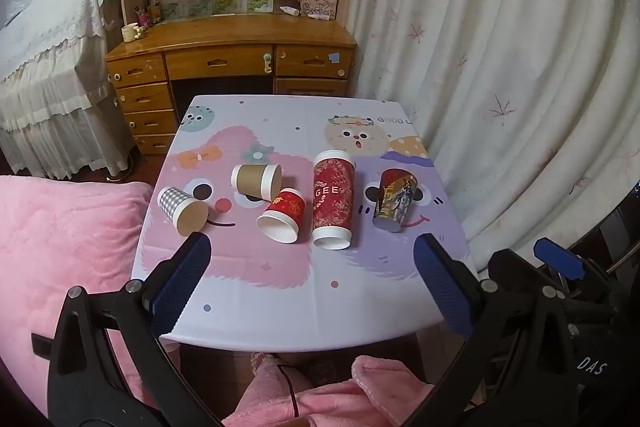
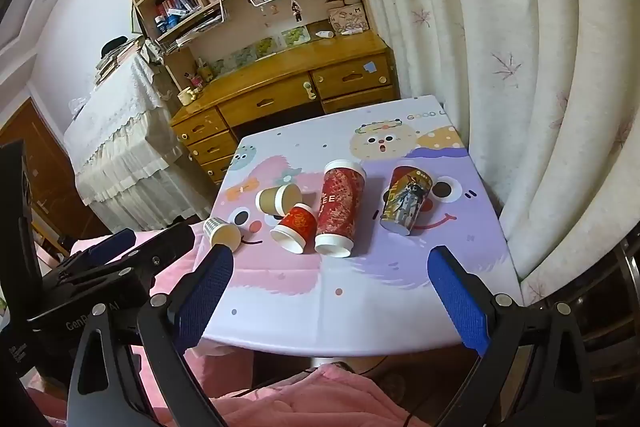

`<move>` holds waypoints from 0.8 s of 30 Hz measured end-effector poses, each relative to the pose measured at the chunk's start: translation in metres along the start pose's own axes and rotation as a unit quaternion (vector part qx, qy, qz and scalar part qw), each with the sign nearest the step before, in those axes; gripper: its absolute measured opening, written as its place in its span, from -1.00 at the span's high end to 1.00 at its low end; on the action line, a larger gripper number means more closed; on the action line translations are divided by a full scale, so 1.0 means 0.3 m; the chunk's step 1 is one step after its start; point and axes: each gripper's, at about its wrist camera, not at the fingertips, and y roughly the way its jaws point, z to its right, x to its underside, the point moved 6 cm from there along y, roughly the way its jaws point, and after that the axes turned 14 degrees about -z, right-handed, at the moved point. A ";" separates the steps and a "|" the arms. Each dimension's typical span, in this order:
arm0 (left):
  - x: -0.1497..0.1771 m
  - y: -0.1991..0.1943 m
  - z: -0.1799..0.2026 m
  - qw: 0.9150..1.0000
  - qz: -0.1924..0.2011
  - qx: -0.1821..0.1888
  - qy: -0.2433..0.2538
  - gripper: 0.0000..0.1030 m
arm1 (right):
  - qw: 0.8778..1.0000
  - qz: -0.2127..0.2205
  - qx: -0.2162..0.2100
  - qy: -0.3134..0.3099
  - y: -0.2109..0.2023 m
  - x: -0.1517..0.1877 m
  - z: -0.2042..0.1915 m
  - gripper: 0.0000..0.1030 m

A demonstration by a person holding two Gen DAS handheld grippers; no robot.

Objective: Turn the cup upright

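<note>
Cups: five lie on their sides mid-counter, including the tall red cup and checkered cup. Left gripper and right gripper are wide open, empty, at the near edge.

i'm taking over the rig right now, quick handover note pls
Left gripper: open, empty, hovering over the near table edge. Right gripper: the same.
Five paper cups lie on their sides on the cartoon-print table: checked cup far left, brown cup, small red cup touching the brown one, tall red cup, dark printed cup on the right.
Done: nothing, no cup is upright.
Left: stand the cups up.
</note>
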 end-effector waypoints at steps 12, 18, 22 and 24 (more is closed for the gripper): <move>-0.004 -0.003 -0.007 1.000 -0.001 0.000 0.000 -0.95 | 1.000 -0.003 0.002 -0.002 0.025 -0.002 -0.003 -0.92; -0.005 0.001 0.001 1.000 -0.004 -0.002 -0.001 -0.95 | 1.000 -0.003 0.000 -0.003 0.027 -0.005 -0.011 -0.92; -0.025 0.012 -0.006 1.000 0.000 -0.004 0.000 -0.95 | 1.000 -0.006 -0.005 -0.003 0.053 0.007 -0.027 -0.92; -0.025 0.010 -0.008 1.000 -0.001 -0.003 0.000 -0.94 | 1.000 -0.010 -0.006 -0.003 0.077 -0.011 -0.032 -0.92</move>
